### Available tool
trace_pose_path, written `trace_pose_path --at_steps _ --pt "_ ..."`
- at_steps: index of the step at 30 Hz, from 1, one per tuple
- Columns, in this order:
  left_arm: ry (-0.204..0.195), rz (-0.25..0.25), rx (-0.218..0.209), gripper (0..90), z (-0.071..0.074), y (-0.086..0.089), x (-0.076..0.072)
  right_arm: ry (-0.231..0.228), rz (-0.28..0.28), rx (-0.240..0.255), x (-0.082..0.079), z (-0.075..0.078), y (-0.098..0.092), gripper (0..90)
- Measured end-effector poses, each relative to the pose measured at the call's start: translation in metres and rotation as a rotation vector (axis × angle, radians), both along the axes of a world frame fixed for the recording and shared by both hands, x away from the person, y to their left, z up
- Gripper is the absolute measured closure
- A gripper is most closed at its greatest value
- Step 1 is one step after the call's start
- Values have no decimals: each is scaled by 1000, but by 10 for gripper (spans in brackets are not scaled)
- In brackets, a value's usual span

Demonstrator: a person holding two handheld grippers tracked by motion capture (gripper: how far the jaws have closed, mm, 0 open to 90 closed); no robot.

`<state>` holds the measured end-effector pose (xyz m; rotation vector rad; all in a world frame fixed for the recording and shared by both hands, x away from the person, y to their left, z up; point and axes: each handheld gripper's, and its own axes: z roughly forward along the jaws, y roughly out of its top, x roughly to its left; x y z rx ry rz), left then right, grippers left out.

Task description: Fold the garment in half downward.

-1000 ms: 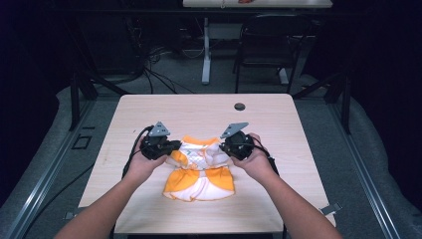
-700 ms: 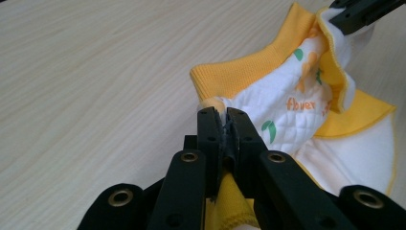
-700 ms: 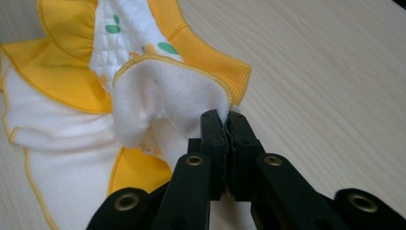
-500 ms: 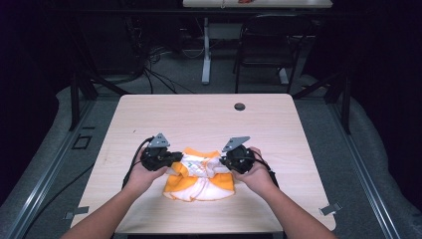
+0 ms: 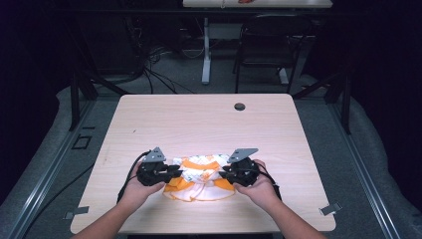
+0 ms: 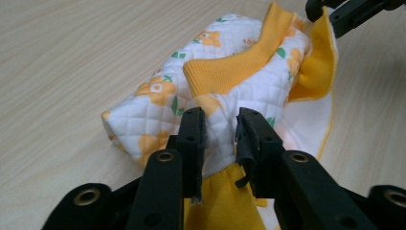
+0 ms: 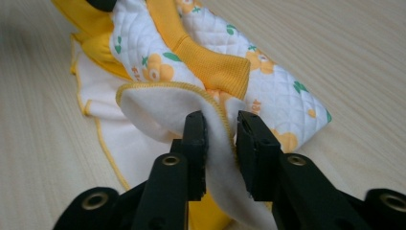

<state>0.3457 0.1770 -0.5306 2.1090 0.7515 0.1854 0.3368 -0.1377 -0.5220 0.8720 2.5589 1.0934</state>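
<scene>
A small quilted white garment (image 5: 199, 177) with orange flowers and orange ribbed trim lies bunched on the table (image 5: 209, 124) near its front edge. My left gripper (image 5: 175, 172) sits at its left end and my right gripper (image 5: 224, 174) at its right end, each held in a hand. The left gripper view has quilted cloth (image 6: 230, 72) between the parted jaws of my left gripper (image 6: 220, 127). In the right gripper view a white hemmed fold (image 7: 167, 108) hangs loosely between the jaws of my right gripper (image 7: 221, 129). Both pairs of jaws have just been opening.
A round cable hole (image 5: 239, 106) sits at the table's far middle. Metal clips (image 5: 330, 209) stick out at the front corners. Beyond the table stand a dark chair (image 5: 263, 50), a desk leg (image 5: 205, 50) and floor cables (image 5: 149, 64).
Both hands came toward the front edge and down, bringing the garment with them. The jaws of both grippers have parted and the cloth now rests on the table.
</scene>
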Motion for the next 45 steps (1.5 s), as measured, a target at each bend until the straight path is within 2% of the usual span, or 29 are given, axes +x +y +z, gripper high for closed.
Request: trace_pose_path --at_steps 3,4,7,9,11,13,16,20,22,26,28,32,33,37,41,45 --pt "-2 11 -13 675 7 3 0 -3 -1 26 -2 6 -2 685" --pt "-3 17 -15 654 10 3 0 -12 -1 57 -3 14 -5 677" --pt "0 41 -48 667 20 5 4 -36 -11 78 -3 21 -5 694" --pt "11 70 -65 714 24 5 9 -54 -29 71 0 25 -5 764" --pt "27 91 -36 804 23 2 12 -45 -46 66 6 25 -3 838" --pt "59 87 -15 887 17 -4 13 -14 -51 31 12 16 4 893" --pt "74 50 4 896 11 -13 7 3 -33 16 12 11 8 896" --pt "88 21 20 898 5 -18 1 27 3 7 5 2 15 896" --pt "95 18 12 899 3 -19 -3 41 25 0 -2 -3 17 895" --pt "107 -6 16 900 1 -19 -12 51 52 12 -10 -5 18 893" --pt "109 -23 39 900 -2 -19 -18 67 71 15 -17 -7 18 891" --pt "118 -26 74 899 -14 -14 -26 79 96 -5 -27 -16 19 890" --pt "122 -23 81 899 -19 -12 -28 90 97 -9 -32 -22 19 890" --pt "150 -10 74 898 -34 -7 -31 112 92 -6 -35 -32 17 891" --pt "135 -15 79 899 -41 -6 -33 124 78 -5 -37 -39 14 892" --pt "132 -13 75 900 -44 -6 -33 127 64 20 -38 -46 11 896"
